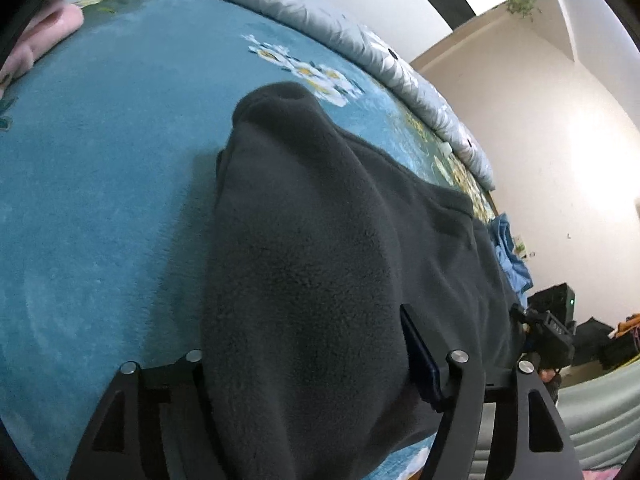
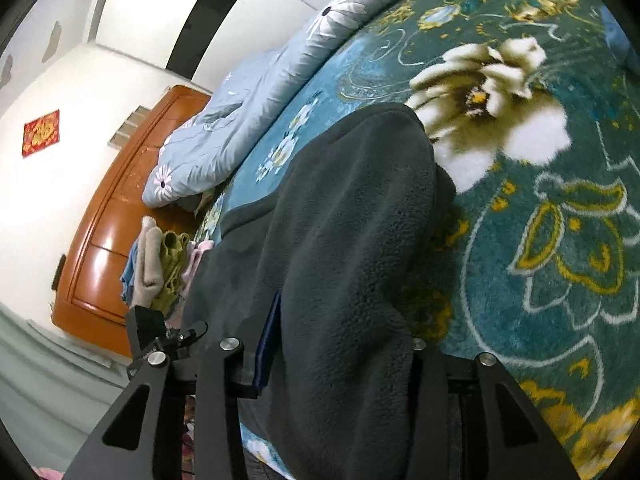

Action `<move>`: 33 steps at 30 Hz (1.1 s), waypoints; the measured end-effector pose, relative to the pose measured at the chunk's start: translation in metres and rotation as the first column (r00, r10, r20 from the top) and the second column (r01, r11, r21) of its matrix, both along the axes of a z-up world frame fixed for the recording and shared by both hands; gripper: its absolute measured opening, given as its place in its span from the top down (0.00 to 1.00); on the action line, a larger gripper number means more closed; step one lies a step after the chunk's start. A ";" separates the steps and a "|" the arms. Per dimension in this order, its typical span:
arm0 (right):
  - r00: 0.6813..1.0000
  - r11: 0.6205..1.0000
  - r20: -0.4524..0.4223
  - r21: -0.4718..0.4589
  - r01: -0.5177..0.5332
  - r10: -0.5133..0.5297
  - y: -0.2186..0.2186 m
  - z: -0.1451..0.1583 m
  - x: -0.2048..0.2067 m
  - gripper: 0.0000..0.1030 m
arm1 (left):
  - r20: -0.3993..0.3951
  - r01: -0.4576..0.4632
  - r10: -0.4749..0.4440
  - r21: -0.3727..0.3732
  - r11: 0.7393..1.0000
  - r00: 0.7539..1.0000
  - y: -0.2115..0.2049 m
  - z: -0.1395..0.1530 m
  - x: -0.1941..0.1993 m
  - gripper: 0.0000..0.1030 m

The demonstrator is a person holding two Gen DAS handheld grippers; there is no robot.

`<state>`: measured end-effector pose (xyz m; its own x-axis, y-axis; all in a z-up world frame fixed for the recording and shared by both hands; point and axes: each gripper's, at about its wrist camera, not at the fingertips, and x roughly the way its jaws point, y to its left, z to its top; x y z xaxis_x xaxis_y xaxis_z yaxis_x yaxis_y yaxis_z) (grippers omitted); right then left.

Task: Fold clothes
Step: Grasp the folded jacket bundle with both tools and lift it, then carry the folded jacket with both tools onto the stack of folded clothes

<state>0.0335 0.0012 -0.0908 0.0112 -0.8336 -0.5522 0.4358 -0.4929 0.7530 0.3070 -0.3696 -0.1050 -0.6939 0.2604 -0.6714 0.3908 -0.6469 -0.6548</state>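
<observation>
Right, one dark grey fleece garment (image 1: 320,248), thick and nappy, lies on the bed across a plush teal blanket (image 1: 100,184) printed with white and yellow flowers. Its near part is bunched up into a rounded hump between the fingers of both tongs.

Left tongs (image 1: 320,360): fingers stand wide apart with the fleece filling the gap; whether they actually pinch it, I cannot tell. One blue-edged pad shows on the right finger, pressed against the fabric.

Right tongs (image 2: 340,344): same picture, fingers spread with a fleece fold (image 2: 340,240) bulging between them, grip not confirmable. One blue-edged pad is visible on the left finger, touching the cloth.

Each view catches the other tool at its edge, close by on the garment's near edge.

Around it: one pale blue quilted duvet (image 1: 360,36) with a daisy print, bunched along the far side of the bed. One small pile of clothes (image 2: 160,264), beige, olive and pink, near the glossy orange wooden headboard (image 2: 112,220). One pink cloth (image 1: 52,32) in the left view's far corner, one blue cloth (image 1: 510,248) past the garment's far end.
</observation>
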 end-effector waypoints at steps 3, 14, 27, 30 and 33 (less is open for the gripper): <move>1.000 1.000 0.013 -0.014 -0.010 0.010 -0.001 -0.006 -0.006 0.52 | -0.009 0.007 -0.007 0.036 0.999 1.000 0.000 -0.004 -0.006 0.25; 0.995 0.997 0.098 -0.082 0.013 -0.005 -0.005 -0.019 -0.014 0.55 | -0.020 -0.063 0.063 0.019 0.998 0.998 0.004 -0.002 -0.011 0.47; 0.990 0.970 -0.074 -0.204 -0.135 0.122 -0.003 0.074 0.033 0.72 | -0.218 -0.050 0.042 -0.032 0.998 0.975 0.030 0.073 0.011 0.61; 0.985 0.967 -0.090 -0.198 -0.160 0.145 -0.009 0.091 0.042 0.73 | -0.277 -0.062 0.051 -0.028 0.998 0.960 0.021 0.090 0.031 0.61; 0.980 0.960 -0.118 -0.211 -0.185 0.163 -0.021 0.112 0.051 0.73 | -0.316 -0.069 0.050 -0.050 0.996 0.947 0.007 0.113 0.048 0.61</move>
